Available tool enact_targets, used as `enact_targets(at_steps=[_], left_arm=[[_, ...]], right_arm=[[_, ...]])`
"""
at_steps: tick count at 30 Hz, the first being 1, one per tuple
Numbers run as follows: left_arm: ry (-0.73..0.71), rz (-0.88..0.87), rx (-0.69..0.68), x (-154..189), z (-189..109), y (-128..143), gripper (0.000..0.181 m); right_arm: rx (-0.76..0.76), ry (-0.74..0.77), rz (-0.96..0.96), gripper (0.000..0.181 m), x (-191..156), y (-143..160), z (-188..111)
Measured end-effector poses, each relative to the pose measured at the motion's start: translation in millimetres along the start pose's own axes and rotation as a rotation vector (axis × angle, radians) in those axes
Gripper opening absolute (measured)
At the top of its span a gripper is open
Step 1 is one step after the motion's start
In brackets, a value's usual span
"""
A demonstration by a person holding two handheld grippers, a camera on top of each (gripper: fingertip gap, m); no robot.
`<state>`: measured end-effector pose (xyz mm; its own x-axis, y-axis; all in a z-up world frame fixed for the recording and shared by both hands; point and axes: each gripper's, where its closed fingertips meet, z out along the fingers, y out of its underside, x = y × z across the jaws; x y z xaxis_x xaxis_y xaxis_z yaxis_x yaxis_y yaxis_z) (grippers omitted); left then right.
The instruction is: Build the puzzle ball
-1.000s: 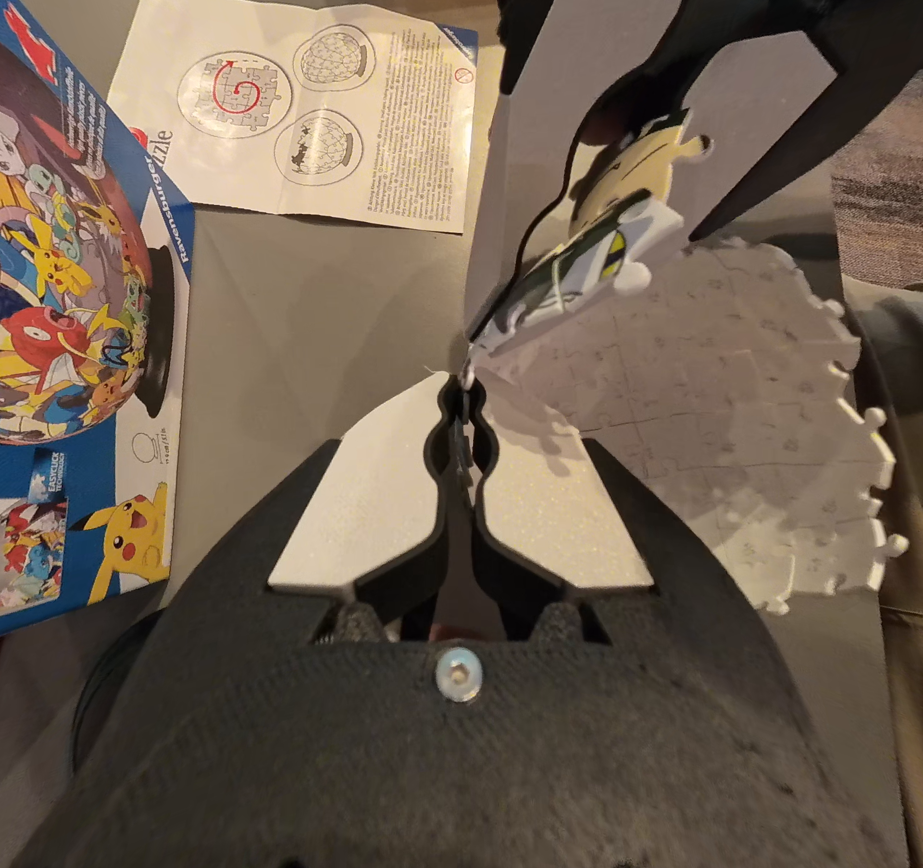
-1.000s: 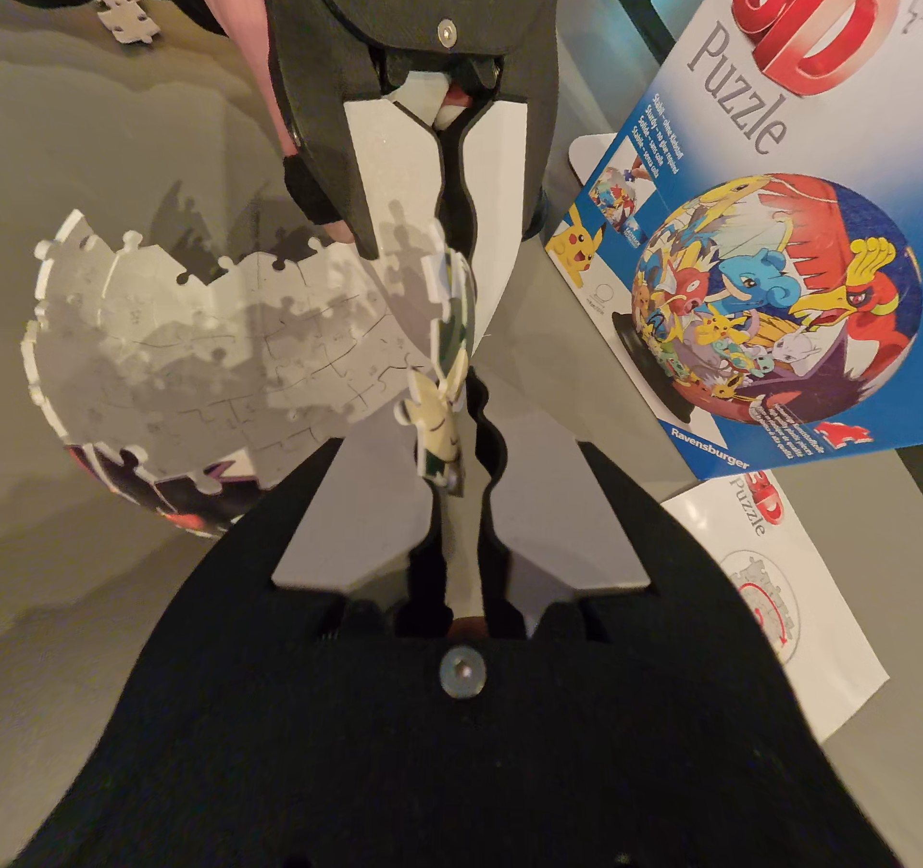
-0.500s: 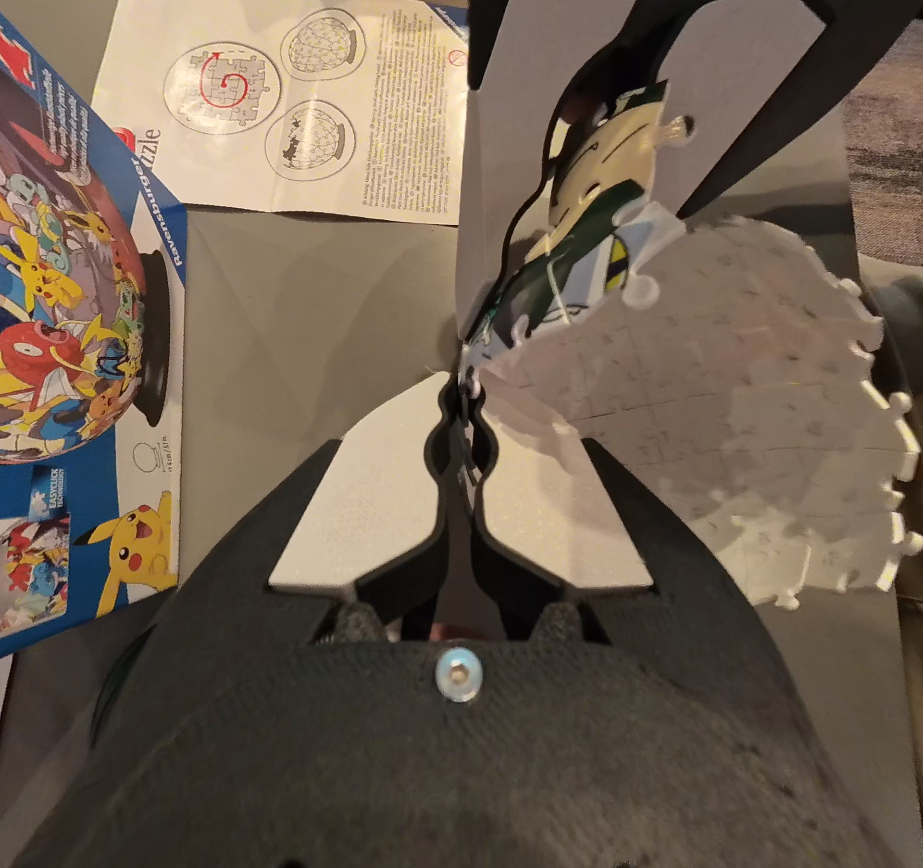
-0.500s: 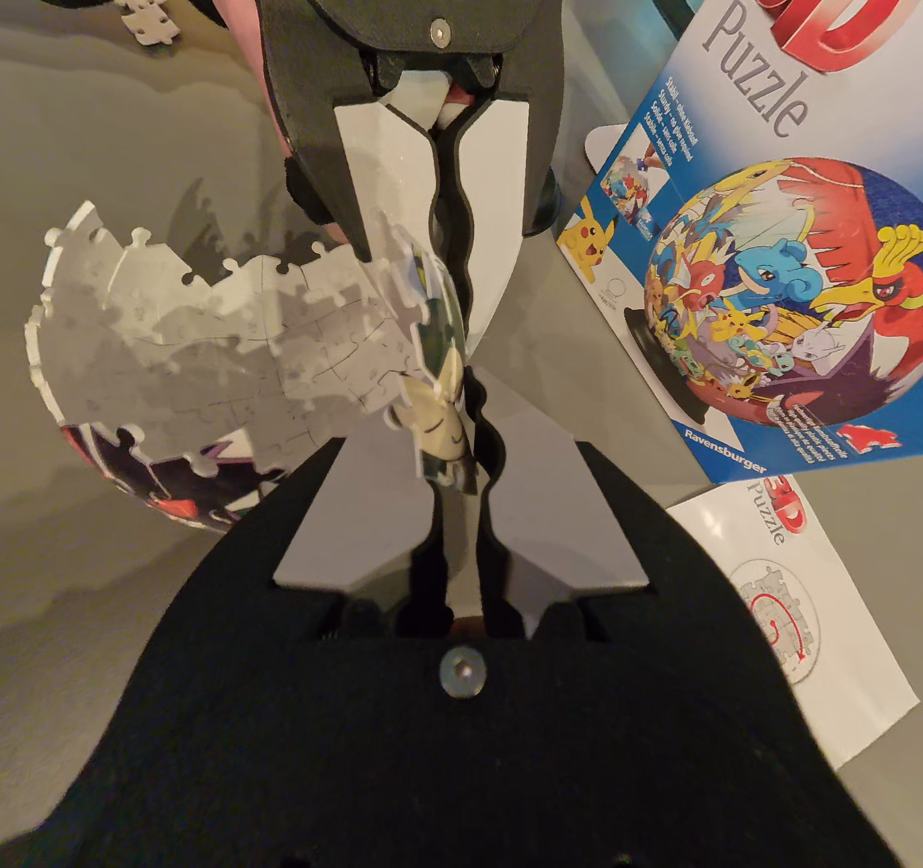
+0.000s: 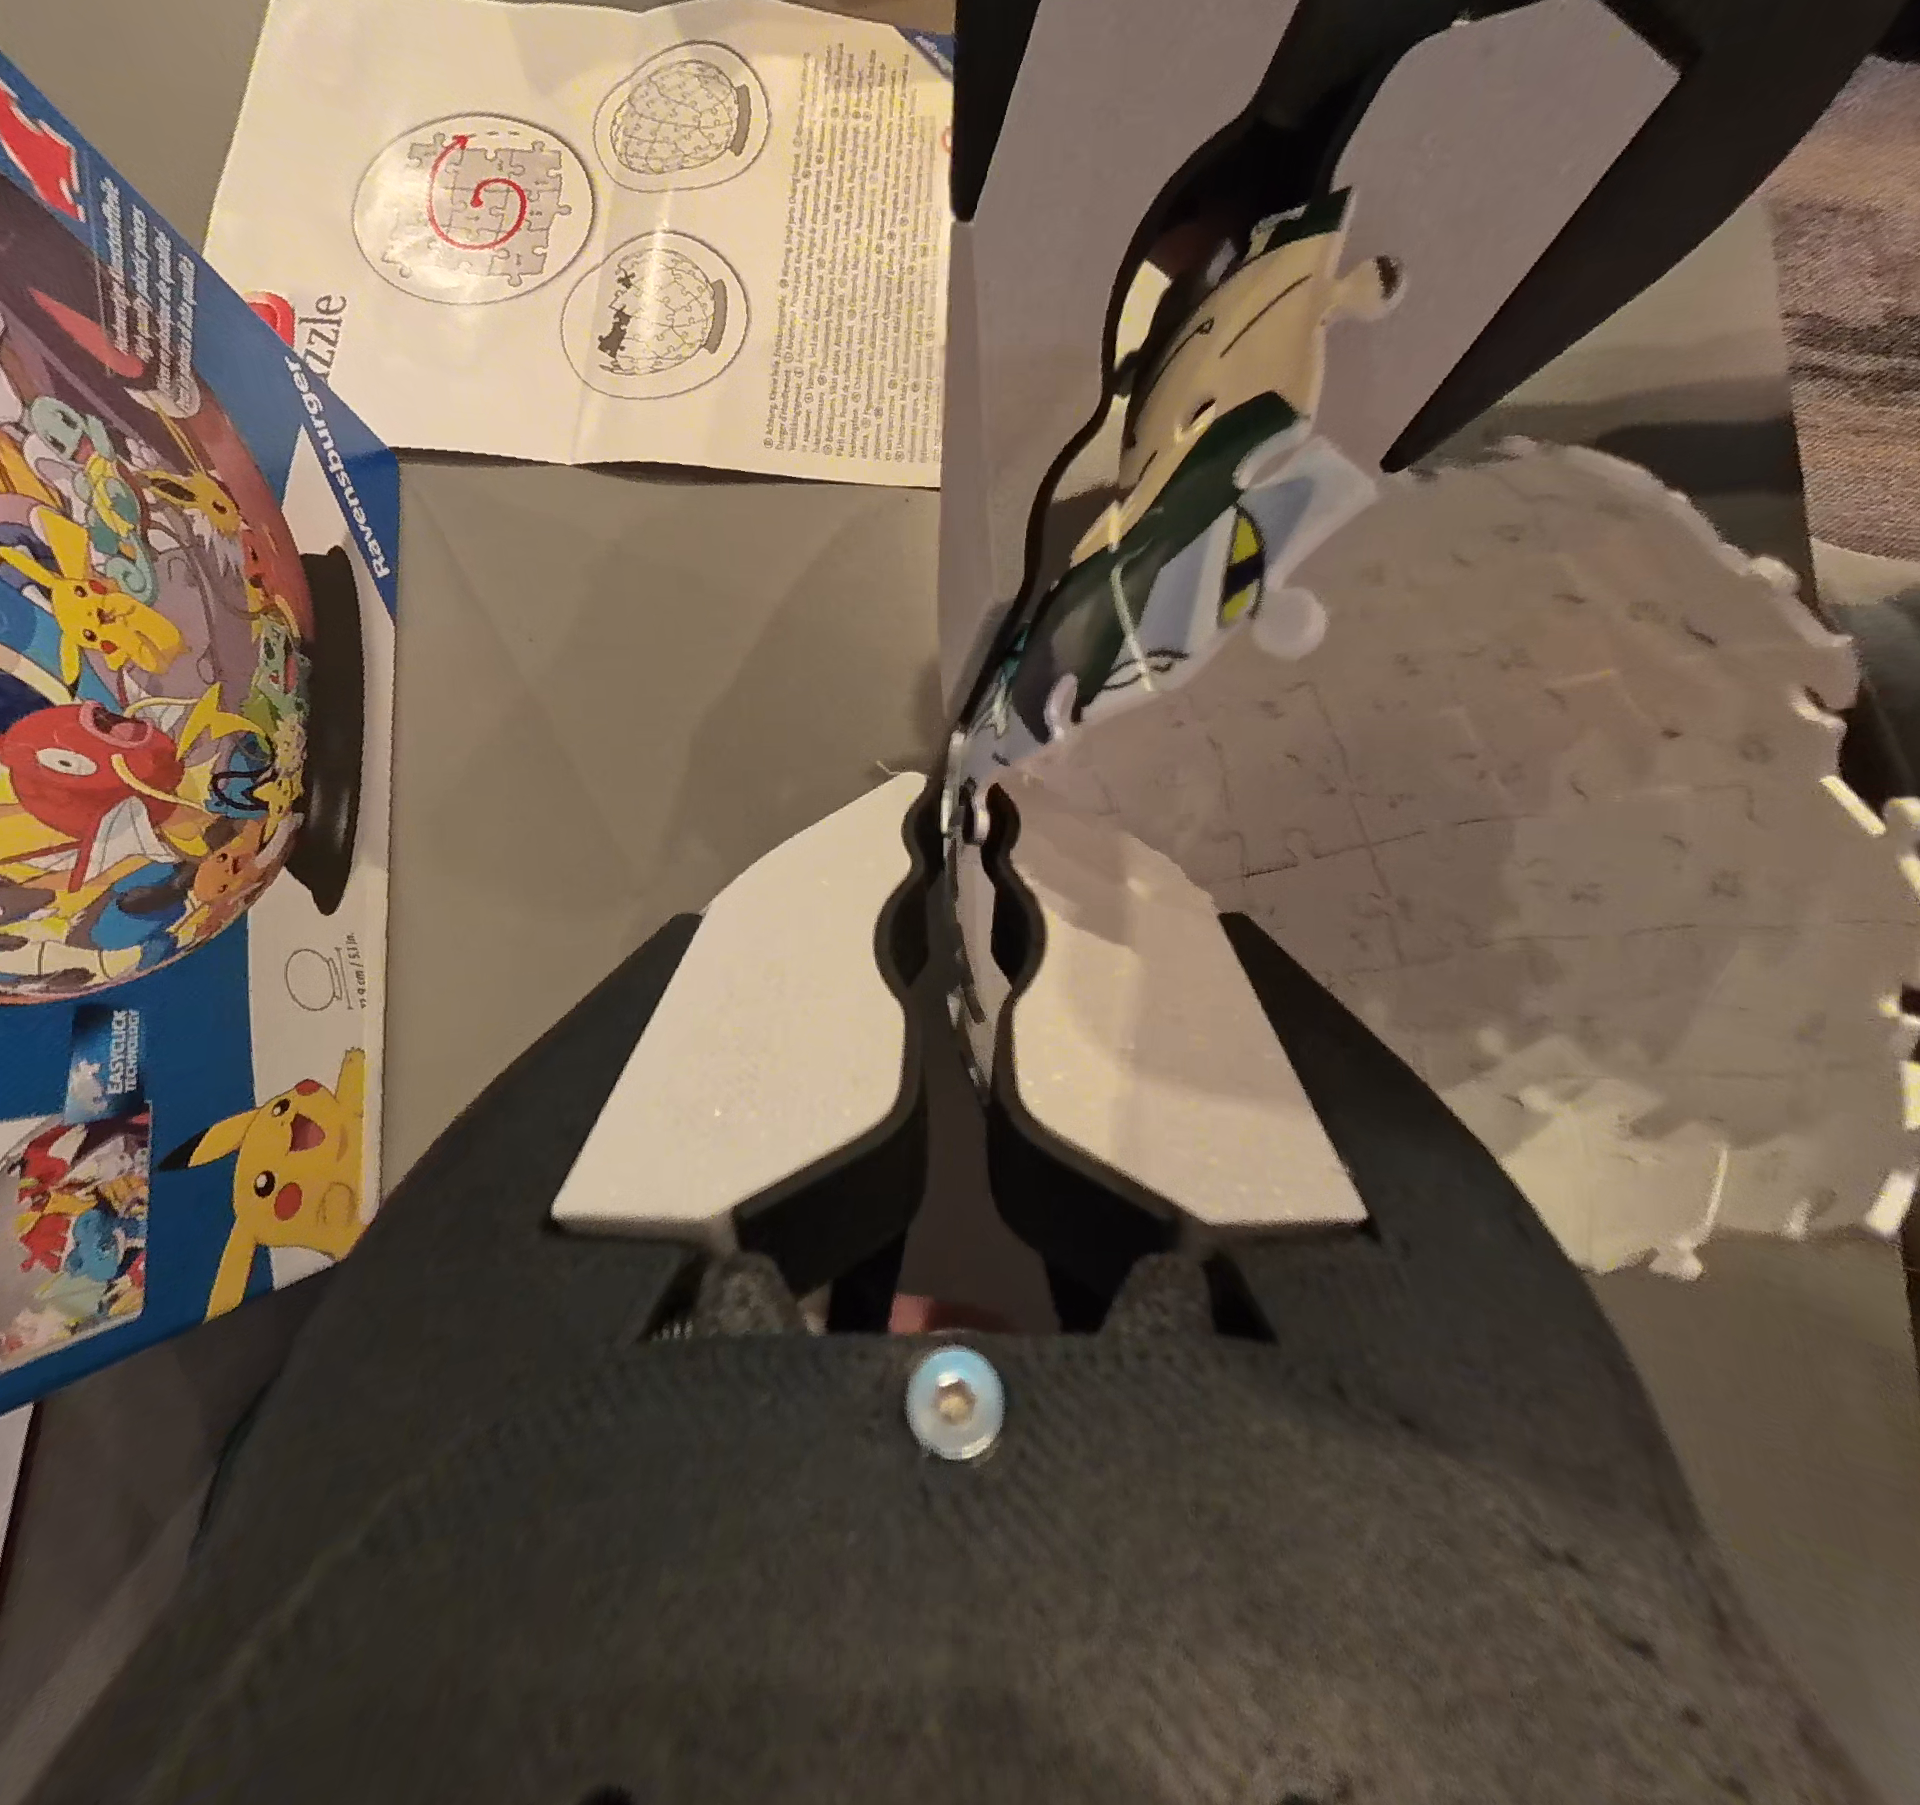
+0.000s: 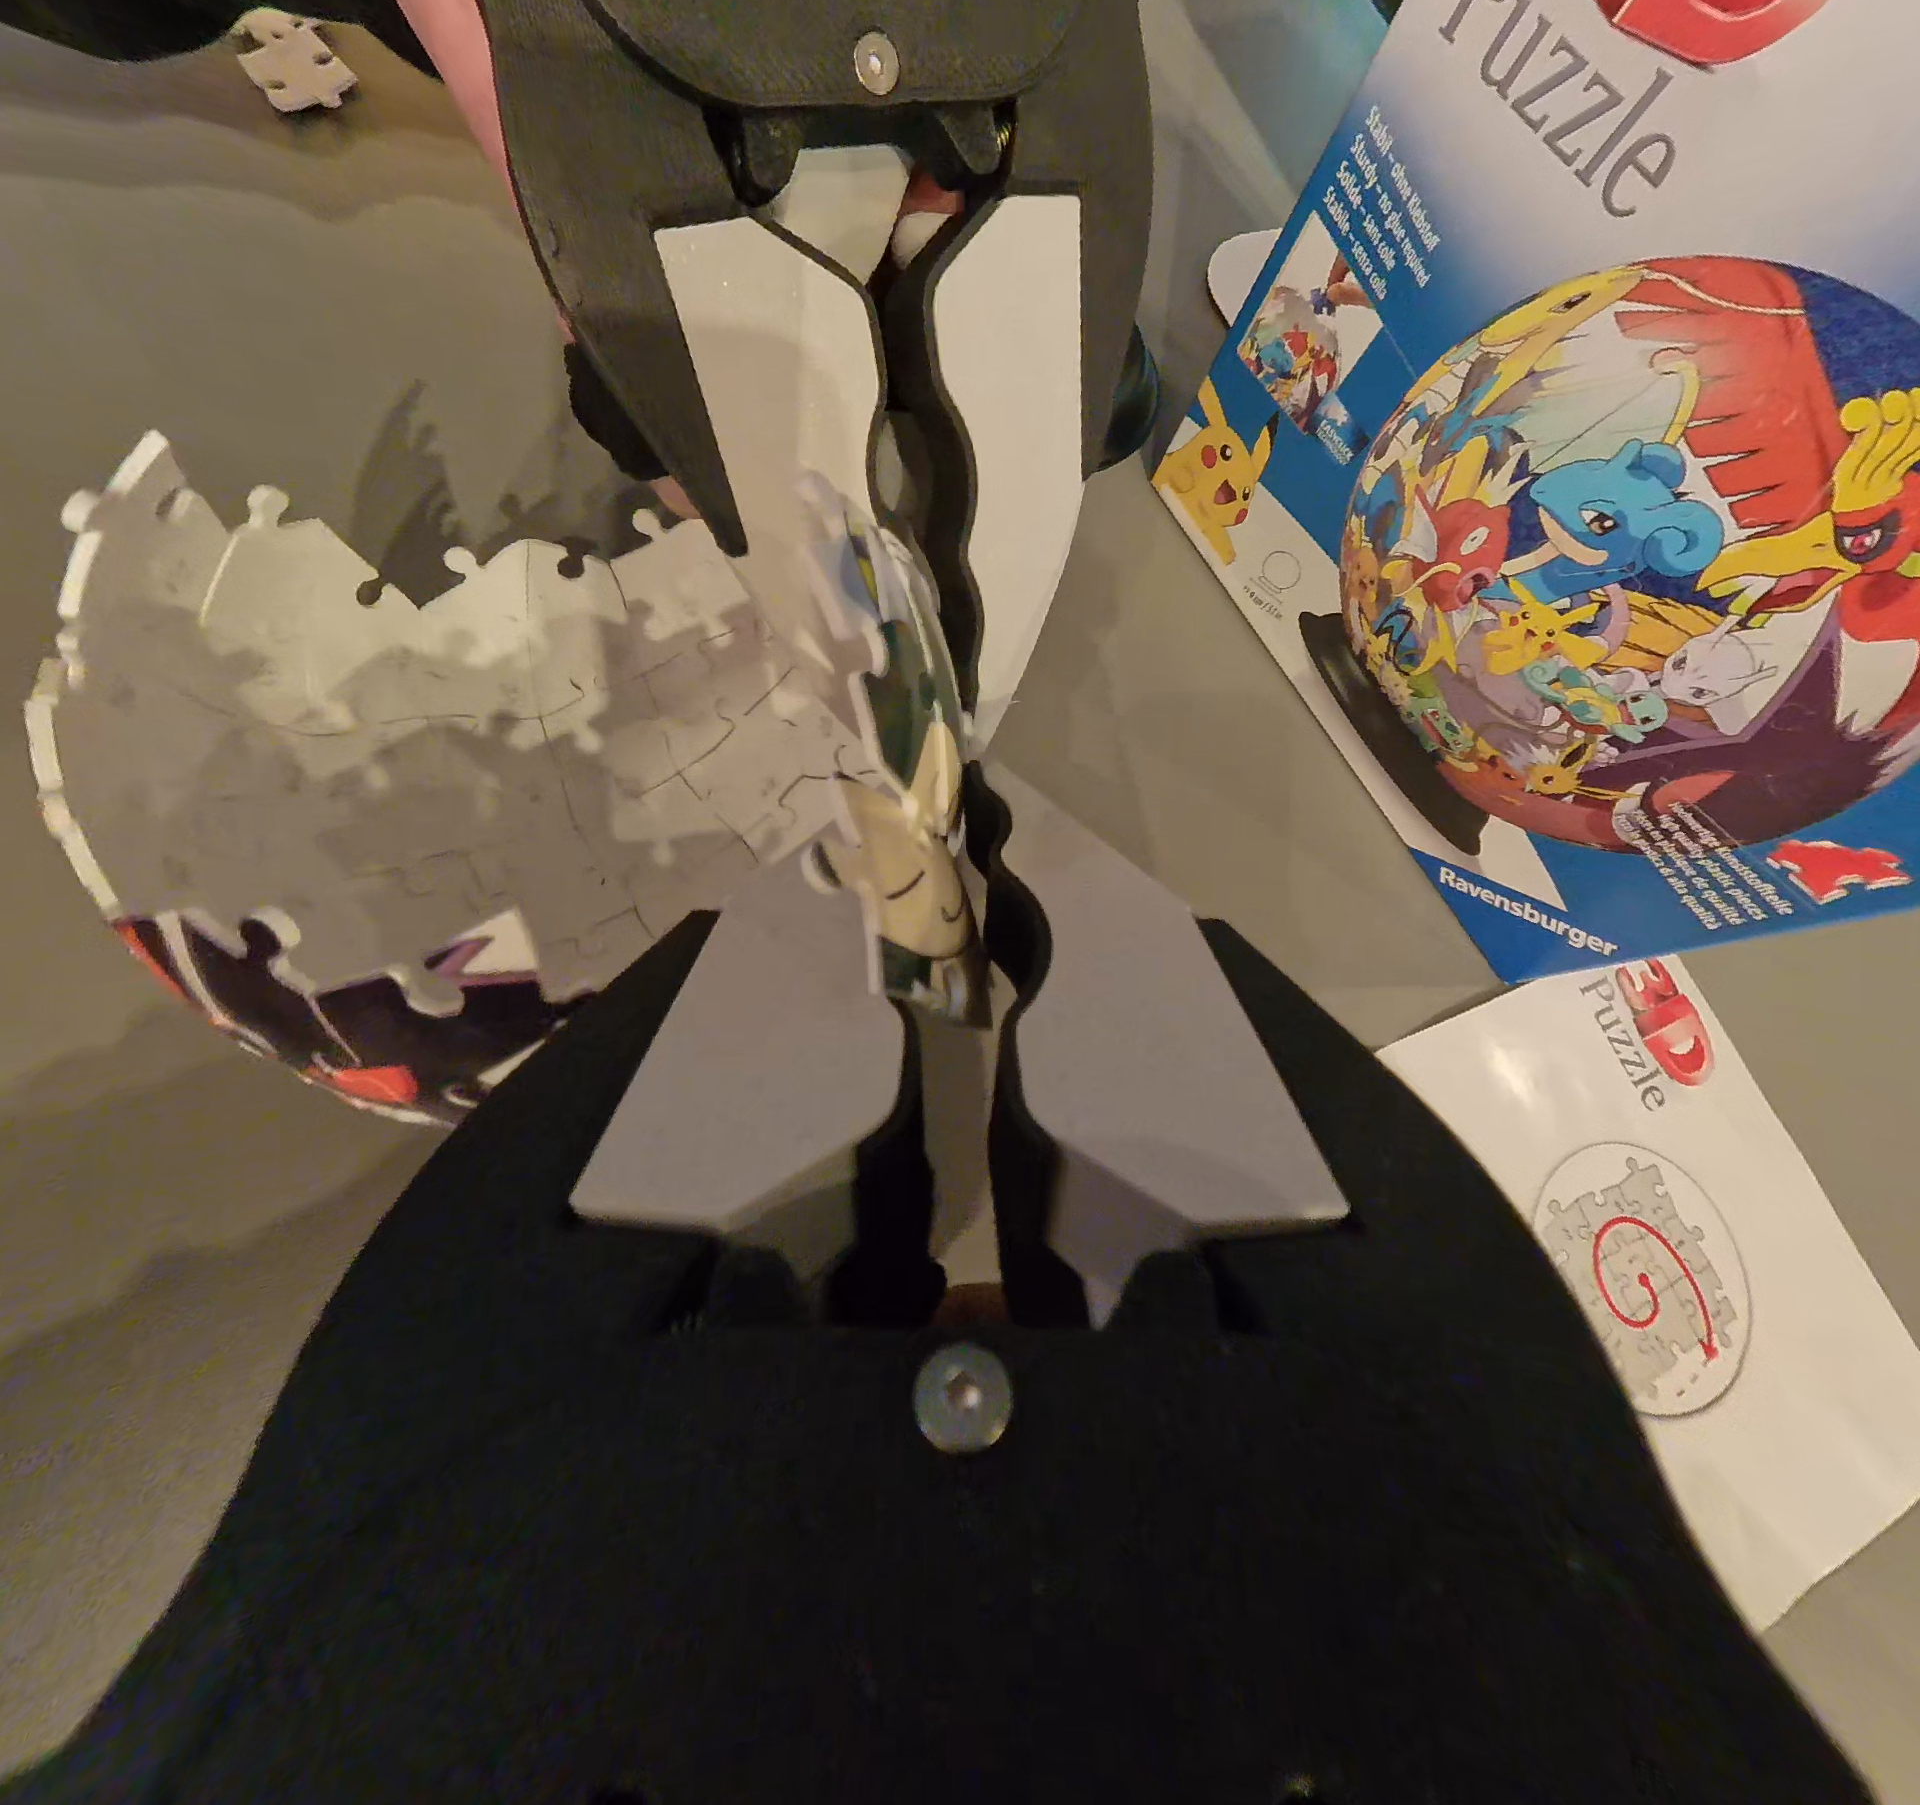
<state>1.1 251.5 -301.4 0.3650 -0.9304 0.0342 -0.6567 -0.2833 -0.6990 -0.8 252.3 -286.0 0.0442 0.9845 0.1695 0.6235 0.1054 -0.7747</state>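
Joining a new piece to the shell's rim is the step in hand. The left hand-held gripper (image 5: 961, 820) is clamped on the edge of the half-built puzzle ball (image 5: 1507, 872), whose white inner side bulges to that gripper's right, held above the counter (image 5: 644, 716). Facing it tip to tip, the right hand-held gripper (image 6: 971, 882) is pinched on a cream-and-green puzzle piece (image 6: 925, 903), which touches the rim just ahead of its fingertips. Whether the tabs have seated cannot be told. The next move likely calls for pressing the piece into line with the curve while the left grip steadies the shell.
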Motion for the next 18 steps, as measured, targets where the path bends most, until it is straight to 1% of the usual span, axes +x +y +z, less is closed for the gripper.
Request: enact_targets(at_steps=[6, 13, 18], left_arm=[[0.000, 0.007, 0.013, -1.6, 0.7, -0.8, 0.004], [0.008, 0.026, 0.015, 0.2, 1.5, -0.6, 0.003], [0.006, 0.035, 0.014, 0.3, 2.1, -1.9, 0.003]], right_arm=[[0.002, 0.000, 0.008, 0.000, 0.9, 0.5, 0.5], [0.016, -0.035, 0.057, 0.002, 0.5, 2.0, -0.1], [0.003, -0.050, 0.070, 0.001, 0.2, 3.0, -1.5]])
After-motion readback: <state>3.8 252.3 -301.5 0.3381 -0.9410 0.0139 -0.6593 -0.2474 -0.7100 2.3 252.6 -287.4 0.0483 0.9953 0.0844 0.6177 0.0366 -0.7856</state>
